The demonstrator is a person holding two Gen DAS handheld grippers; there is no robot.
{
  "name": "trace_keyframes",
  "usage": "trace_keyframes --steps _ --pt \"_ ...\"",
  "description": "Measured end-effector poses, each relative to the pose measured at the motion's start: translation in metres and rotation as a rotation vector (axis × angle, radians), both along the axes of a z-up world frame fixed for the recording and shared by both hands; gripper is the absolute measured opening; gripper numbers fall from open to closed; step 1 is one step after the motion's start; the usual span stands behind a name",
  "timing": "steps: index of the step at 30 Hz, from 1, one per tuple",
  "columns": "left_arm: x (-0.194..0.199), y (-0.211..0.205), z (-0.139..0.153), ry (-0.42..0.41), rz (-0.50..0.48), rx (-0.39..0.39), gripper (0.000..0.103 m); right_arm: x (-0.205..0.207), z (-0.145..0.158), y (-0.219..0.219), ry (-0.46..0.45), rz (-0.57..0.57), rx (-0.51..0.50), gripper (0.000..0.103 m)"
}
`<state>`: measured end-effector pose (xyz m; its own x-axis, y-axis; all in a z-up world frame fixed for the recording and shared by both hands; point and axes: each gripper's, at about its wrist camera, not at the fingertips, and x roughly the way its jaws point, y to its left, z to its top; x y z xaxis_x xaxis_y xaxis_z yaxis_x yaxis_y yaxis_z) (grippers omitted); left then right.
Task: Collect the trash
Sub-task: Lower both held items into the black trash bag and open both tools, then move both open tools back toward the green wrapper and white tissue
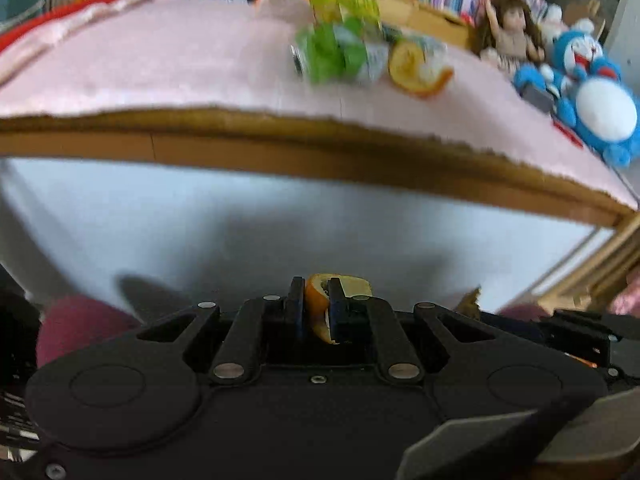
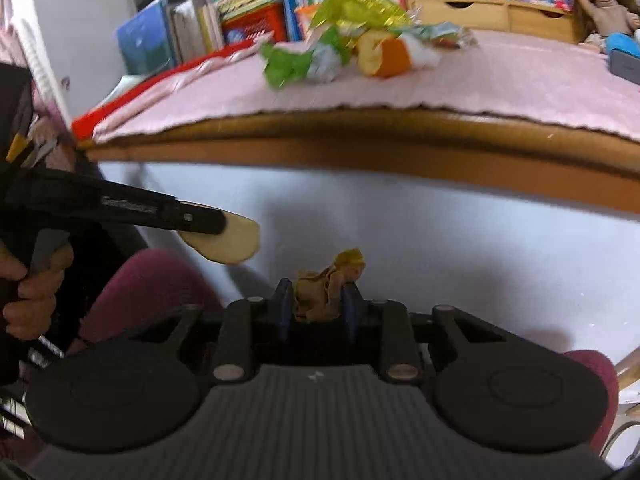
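Note:
My left gripper is shut on a piece of orange peel, held below the desk's front edge. In the right wrist view the same peel shows its pale inside at the left gripper's tip. My right gripper is shut on a crumpled brown and yellow scrap. On the pink mat lie green wrappers, a yellow-green foil wrapper and another orange peel, also seen as orange peel in the right wrist view.
The wooden desk edge runs across above both grippers, with a white panel below it. Books line the back. A doll and a blue plush toy sit at the right. A person's maroon-clad legs are below.

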<state>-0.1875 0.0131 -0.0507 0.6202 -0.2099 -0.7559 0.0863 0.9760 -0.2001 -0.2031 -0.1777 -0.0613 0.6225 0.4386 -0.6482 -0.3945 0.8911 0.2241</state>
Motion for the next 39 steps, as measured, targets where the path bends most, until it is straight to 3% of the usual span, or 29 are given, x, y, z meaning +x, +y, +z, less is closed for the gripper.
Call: trace_keyframes --steps 9,14,21,23,25,27,30,39 --pt "-0.005 -0.013 -0.024 0.125 -0.094 0.059 0.011 -0.004 -0.013 0.013 0.048 0.098 -0.075 0.036" --pt "-0.008 -0.016 -0.031 0.153 -0.111 0.077 0.012 -0.004 -0.017 0.017 0.071 0.13 -0.097 0.036" --pt "-0.008 -0.016 -0.034 0.161 -0.131 0.09 0.014 -0.001 -0.018 0.019 0.082 0.14 -0.096 0.057" --pt "-0.009 -0.016 -0.034 0.157 -0.127 0.09 0.017 -0.001 -0.018 0.018 0.079 0.139 -0.095 0.062" --pt "-0.009 -0.016 -0.033 0.143 -0.122 0.106 0.031 -0.001 -0.017 0.018 0.077 0.136 -0.093 0.064" --pt "-0.011 -0.018 -0.029 0.115 -0.116 0.133 0.038 0.0 -0.016 0.016 0.075 0.133 -0.09 0.066" --pt "-0.011 -0.019 -0.023 0.077 -0.106 0.161 0.043 0.001 -0.013 0.013 0.061 0.117 -0.087 0.067" --pt "0.004 -0.013 0.015 -0.072 -0.061 0.146 0.067 0.021 0.021 -0.013 -0.143 -0.034 -0.045 0.072"
